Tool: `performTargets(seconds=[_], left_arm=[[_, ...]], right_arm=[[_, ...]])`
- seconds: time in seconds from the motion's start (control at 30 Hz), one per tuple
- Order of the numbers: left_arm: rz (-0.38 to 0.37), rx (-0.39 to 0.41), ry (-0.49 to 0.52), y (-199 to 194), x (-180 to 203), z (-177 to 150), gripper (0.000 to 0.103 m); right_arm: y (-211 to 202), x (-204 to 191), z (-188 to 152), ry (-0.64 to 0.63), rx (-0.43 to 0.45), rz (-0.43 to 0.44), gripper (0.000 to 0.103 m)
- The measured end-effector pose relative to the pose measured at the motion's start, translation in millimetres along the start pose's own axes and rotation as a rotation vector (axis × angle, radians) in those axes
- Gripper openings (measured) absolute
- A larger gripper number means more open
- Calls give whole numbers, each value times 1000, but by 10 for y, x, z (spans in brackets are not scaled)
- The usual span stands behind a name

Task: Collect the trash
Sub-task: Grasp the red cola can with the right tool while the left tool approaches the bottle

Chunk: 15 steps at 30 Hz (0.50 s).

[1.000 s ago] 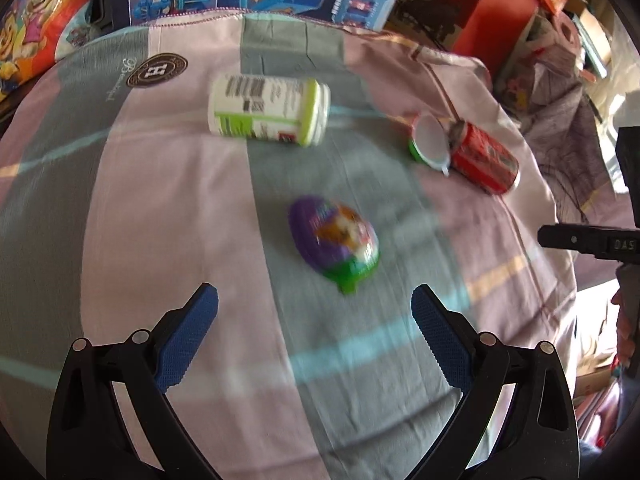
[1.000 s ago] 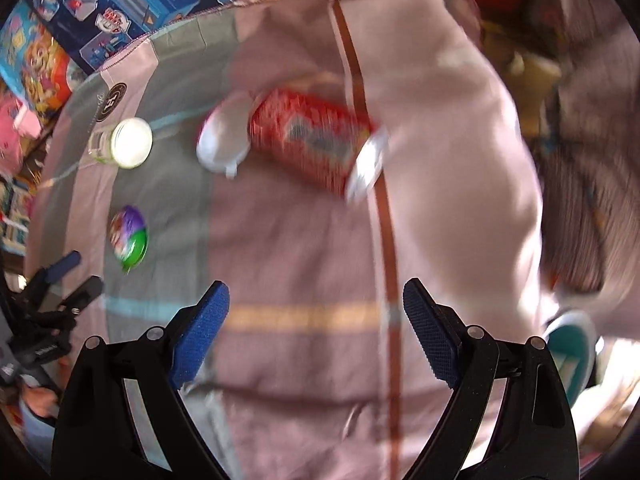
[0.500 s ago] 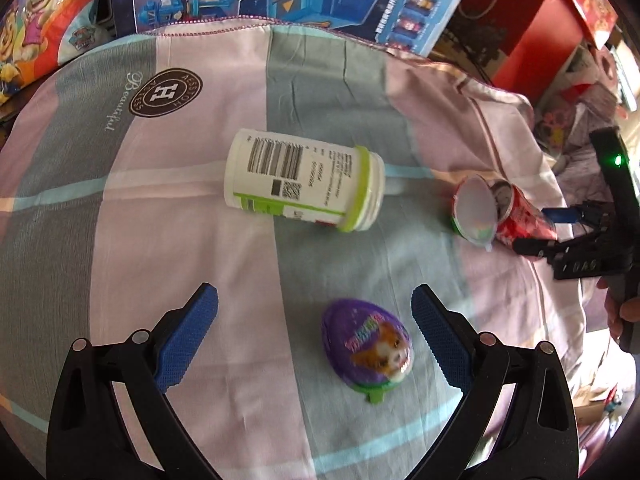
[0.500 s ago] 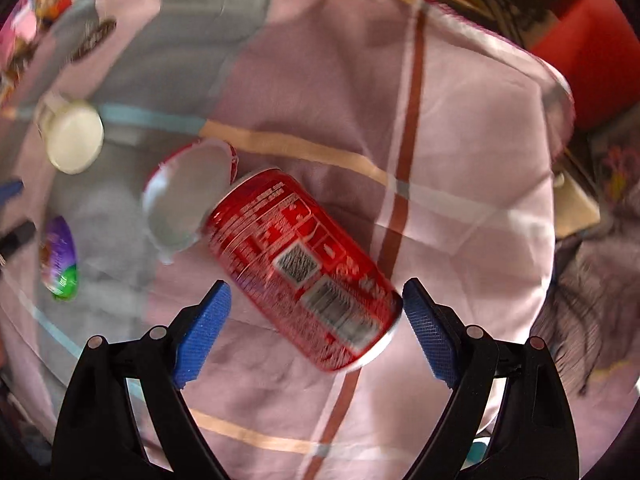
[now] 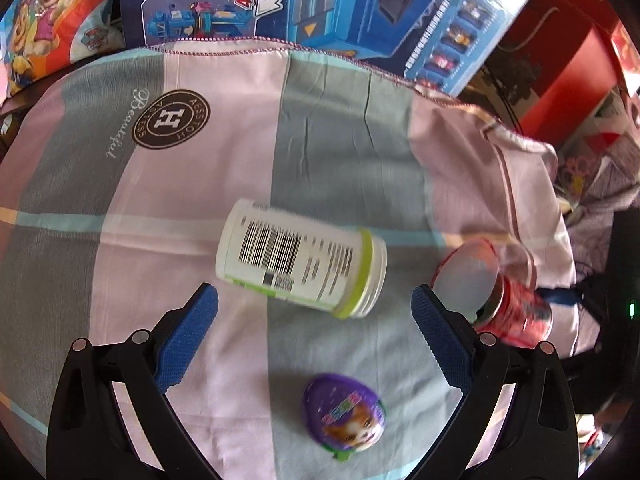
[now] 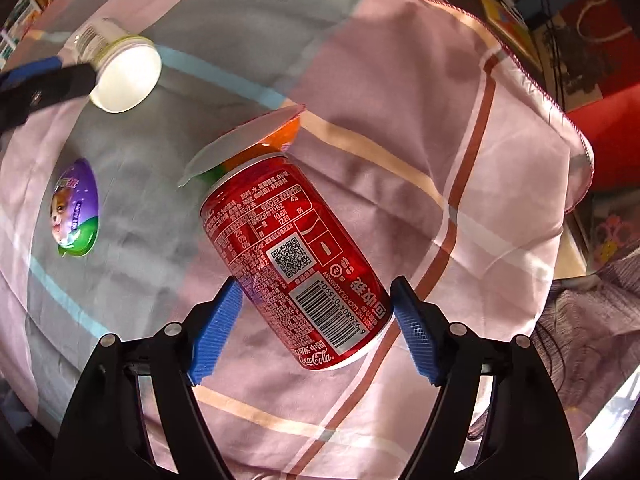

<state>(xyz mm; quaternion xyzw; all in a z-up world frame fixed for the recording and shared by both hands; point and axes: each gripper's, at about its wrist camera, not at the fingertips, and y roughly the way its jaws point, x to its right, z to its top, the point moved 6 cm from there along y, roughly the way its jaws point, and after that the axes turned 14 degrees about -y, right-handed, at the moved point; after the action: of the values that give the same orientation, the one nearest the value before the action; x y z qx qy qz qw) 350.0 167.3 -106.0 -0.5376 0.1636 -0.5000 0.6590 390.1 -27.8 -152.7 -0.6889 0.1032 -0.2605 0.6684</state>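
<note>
A white bottle with a green band [image 5: 300, 266] lies on its side on the checked cloth, just beyond my open left gripper [image 5: 314, 328], between its fingertips. A purple egg-shaped wrapper [image 5: 344, 418] lies below it, between the left jaws. A red cola can [image 6: 296, 264] lies on its side; my right gripper [image 6: 314, 330] has closed in around its lower end, its pads close on either side, not clearly touching. A small cup with a foil lid [image 6: 244, 144] rests against the can's far end. The can also shows in the left wrist view [image 5: 516, 312].
The cloth-covered table [image 5: 200, 200] drops off at the right edge [image 6: 560, 120]. Blue toy boxes [image 5: 360, 8] stand behind it and a red box [image 5: 572, 60] at the back right. The left gripper's finger [image 6: 44, 84] shows beside the bottle in the right wrist view.
My left gripper has moved forward, so the bottle now lies at its fingertips and the egg between its jaws. My right gripper has advanced onto the can and narrowed around it.
</note>
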Motion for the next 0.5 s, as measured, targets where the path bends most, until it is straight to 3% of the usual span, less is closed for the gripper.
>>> performTargets(seconds=[0.2, 0.37, 0.47, 0.5], left_arm=[[32, -23, -97, 186, 9, 213, 97], [74, -31, -89, 388, 61, 265, 97], [80, -24, -57, 451, 88, 259, 91], [77, -27, -45, 465, 99, 250, 79]], right_arm=[[-69, -68, 0, -21, -5, -10, 71], [-102, -139, -234, -17, -8, 0, 71], [-109, -121, -279, -3, 0, 10, 71], [-111, -112, -282, 2, 4, 12, 71]])
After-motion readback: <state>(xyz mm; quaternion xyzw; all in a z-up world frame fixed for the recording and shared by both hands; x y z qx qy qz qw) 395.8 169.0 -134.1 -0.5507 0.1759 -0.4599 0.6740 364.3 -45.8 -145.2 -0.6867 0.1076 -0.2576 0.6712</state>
